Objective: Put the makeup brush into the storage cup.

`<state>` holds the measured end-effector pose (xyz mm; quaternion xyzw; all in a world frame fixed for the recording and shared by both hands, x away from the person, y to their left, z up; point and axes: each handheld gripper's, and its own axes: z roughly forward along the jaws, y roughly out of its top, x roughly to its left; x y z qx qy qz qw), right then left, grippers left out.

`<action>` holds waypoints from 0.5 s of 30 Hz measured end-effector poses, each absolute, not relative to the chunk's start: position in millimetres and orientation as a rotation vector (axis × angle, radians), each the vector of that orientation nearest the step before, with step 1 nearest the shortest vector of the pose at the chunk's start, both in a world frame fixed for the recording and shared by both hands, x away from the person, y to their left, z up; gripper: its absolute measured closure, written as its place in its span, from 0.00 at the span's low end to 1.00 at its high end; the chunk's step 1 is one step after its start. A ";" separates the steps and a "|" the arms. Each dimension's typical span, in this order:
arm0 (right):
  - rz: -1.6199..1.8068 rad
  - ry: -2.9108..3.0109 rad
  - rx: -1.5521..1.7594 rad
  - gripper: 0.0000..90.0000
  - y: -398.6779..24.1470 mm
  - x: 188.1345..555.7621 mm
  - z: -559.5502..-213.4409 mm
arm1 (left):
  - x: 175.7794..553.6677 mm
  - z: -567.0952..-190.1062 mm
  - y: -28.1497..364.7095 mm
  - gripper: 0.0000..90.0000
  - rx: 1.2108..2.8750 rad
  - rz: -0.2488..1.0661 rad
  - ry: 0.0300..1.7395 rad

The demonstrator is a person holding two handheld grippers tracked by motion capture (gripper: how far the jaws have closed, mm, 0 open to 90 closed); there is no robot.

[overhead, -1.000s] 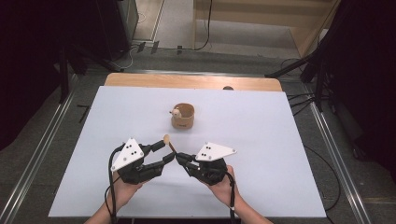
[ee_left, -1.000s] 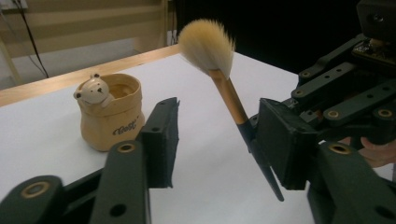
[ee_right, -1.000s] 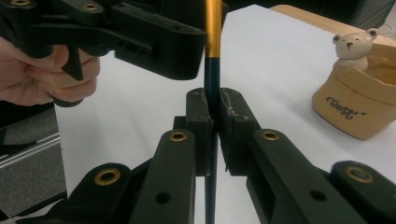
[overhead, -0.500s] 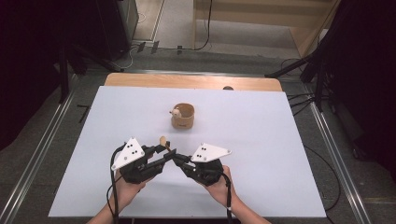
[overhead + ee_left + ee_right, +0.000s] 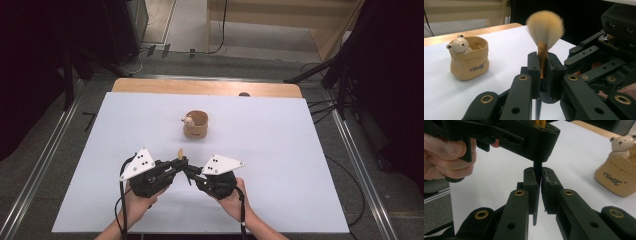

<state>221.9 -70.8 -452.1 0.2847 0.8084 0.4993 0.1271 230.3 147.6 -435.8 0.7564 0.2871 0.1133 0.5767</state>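
Observation:
A make-up brush point(image 5: 545, 27) with a pale, fluffy head stands upright between both grippers near the table's front edge; its tip point(image 5: 180, 151) pokes up between them. My left gripper point(image 5: 543, 67) has just closed its jaws and is shut on the brush's golden neck, just under the bristles. My right gripper point(image 5: 537, 182) is shut on the thin black handle point(image 5: 537, 170) lower down, directly beneath the left gripper point(image 5: 524, 135). From above, the left gripper point(image 5: 179, 162) and right gripper point(image 5: 187, 170) meet tip to tip. A tan pot point(image 5: 195, 125) with a small bear on its rim stands beyond them.
The white table top point(image 5: 280, 165) stretches wide to either side of the hands and behind the pot point(image 5: 469, 61). A wooden strip point(image 5: 210, 87) edges the far side. Dark stands and cables flank the table on the floor.
The left gripper's jaws have closed onto the brush below its head. The right gripper has kept its hold on the handle. Both hands have stayed almost where they were.

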 end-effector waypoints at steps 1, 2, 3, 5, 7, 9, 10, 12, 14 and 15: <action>1.458 2.354 0.830 0.94 -70.8 222.1 -452.3 | 230.6 -436.1 148.0 0.93 1.768 0.263 0.669; 1.458 2.355 0.827 0.94 -70.8 222.2 -452.4 | 230.9 -436.5 148.7 0.93 1.763 0.259 0.669; 1.460 2.354 0.827 0.94 -71.0 222.2 -452.3 | 231.1 -436.6 148.9 0.93 1.762 0.258 0.666; 1.461 2.355 0.826 0.94 -70.9 222.3 -452.4 | 230.8 -436.5 148.5 0.94 1.768 0.265 0.660; 1.460 2.358 0.828 0.93 -71.0 222.4 -452.5 | 230.5 -436.5 148.4 0.94 1.775 0.269 0.650; 1.454 2.360 0.825 0.91 -71.1 222.0 -452.1 | 230.1 -436.1 148.3 0.94 1.777 0.273 0.644; 1.446 2.357 0.827 0.87 -71.3 221.8 -451.8 | 229.5 -435.7 148.2 0.94 1.779 0.278 0.637; 1.449 2.361 0.825 0.82 -73.0 222.3 -450.2 | 228.5 -434.7 147.9 0.94 1.782 0.292 0.626; 1.449 2.358 0.828 0.78 -74.1 222.3 -449.2 | 228.0 -434.2 147.7 0.94 1.785 0.299 0.621; 1.455 2.361 0.834 0.70 -75.7 222.5 -447.3 | 227.5 -433.8 147.4 0.94 1.787 0.307 0.621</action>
